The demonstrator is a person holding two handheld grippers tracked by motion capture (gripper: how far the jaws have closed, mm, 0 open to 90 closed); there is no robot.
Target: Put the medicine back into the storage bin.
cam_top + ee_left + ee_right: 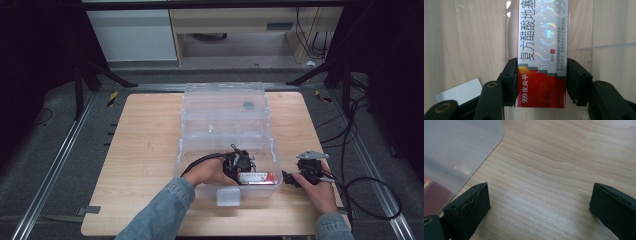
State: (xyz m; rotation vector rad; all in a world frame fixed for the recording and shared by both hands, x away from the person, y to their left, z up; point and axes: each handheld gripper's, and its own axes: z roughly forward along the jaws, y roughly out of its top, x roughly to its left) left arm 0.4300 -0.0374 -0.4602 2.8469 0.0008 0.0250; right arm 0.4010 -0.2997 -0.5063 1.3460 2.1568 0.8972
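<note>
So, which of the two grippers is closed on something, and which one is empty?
The left gripper inside the clear plastic box is closed on the red and silver medicine carton. The right gripper beside the box is open over bare wooden table.

You have a long, narrow medicine box (542, 53) clamped by its two long sides at the red end. That end is red with white lettering; the rest is silver-white with dark Chinese characters and shimmering holographic rings. In the high view it lies flat (256, 178), lengthwise left to right, down in the near right part of the clear plastic bin (226, 117).
</note>
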